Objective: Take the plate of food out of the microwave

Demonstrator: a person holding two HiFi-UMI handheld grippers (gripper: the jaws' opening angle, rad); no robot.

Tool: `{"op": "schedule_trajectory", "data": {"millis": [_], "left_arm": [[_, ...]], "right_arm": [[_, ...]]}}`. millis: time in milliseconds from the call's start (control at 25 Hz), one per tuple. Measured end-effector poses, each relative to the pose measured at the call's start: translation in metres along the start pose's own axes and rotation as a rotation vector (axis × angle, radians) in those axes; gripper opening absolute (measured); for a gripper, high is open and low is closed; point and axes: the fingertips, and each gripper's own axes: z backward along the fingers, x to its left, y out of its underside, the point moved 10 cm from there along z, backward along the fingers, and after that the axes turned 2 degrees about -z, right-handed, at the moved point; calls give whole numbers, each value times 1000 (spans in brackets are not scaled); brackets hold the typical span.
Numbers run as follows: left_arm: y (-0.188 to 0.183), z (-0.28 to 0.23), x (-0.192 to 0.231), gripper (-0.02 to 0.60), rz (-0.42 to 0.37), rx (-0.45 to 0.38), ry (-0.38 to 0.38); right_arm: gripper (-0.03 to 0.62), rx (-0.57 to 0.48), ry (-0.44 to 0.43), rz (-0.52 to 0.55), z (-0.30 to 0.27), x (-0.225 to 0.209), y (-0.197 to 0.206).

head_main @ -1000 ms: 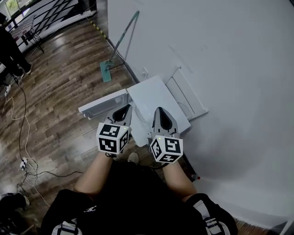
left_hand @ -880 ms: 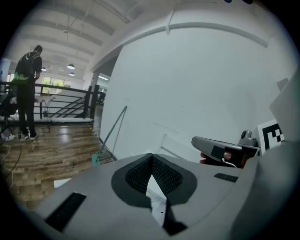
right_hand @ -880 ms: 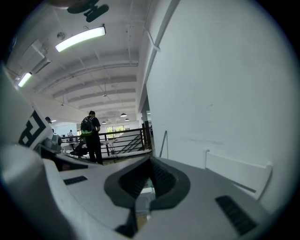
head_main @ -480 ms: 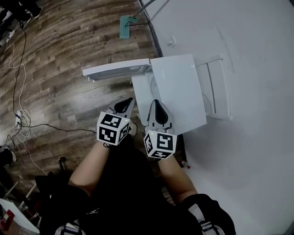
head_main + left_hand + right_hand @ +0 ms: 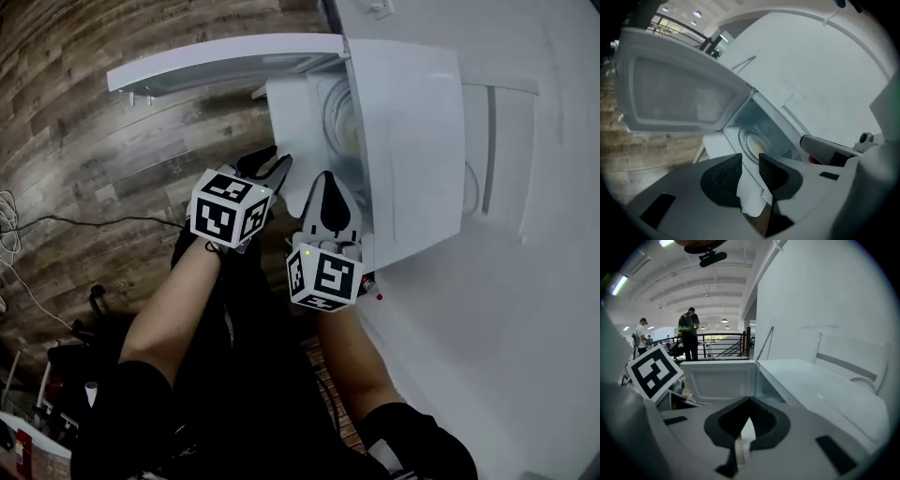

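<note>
A white microwave [image 5: 412, 122] stands on the floor against the wall, its door [image 5: 225, 67] swung open to the left. Inside, a round plate [image 5: 757, 146] holds pale yellow food; its rim [image 5: 339, 117] shows in the head view. My left gripper [image 5: 274, 164] hangs just before the opening. Its jaws have just been opening and stand slightly apart [image 5: 750, 165] with nothing between them. My right gripper [image 5: 325, 180] is beside it, at the microwave's front right corner. Its fingertips meet [image 5: 749, 403], shut and empty.
A white rack [image 5: 497, 159] leans on the wall behind the microwave. Cables [image 5: 23, 234] trail over the wooden floor at left. A small red thing [image 5: 379, 296] lies by the microwave's near corner. People [image 5: 689, 333] stand far off by a railing.
Both grippers have sunk toward the microwave, which now fills the top of the head view. The left gripper's jaws have parted a little; the right's stay together.
</note>
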Motion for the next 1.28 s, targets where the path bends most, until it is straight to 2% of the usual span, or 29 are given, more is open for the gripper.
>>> {"op": "schedule_trajectory", "data": {"millis": [160,360,520,600,680,800,1040,1240,1280], "left_arm": [[33,-43,18,128,84,7,74],[49,-83,33,239,226,-74,144],[50,-119,26,280,306,-92,139],[52,-136,18,282,297,-42,118],[53,-150,10,282,242,9,84],[49,-164,2,296,161,35,23],[38,-189,1,344,211,8,0],[36,-204,5,366,113,58,-105],[37,-206,6,390,103,64,-111]], "right_arm": [[12,37,86,-14,-17,-16,45],[12,65,71,-15,-22,-18,74],[12,52,74,16,-12,-27,74],[12,47,72,5,-10,-31,73],[12,40,78,-8,-10,-32,72],[12,29,76,-28,-11,-32,68],[12,52,63,-66,-4,-26,69],[12,82,63,-98,-3,-27,72],[12,83,66,-104,-4,-28,73]]}}
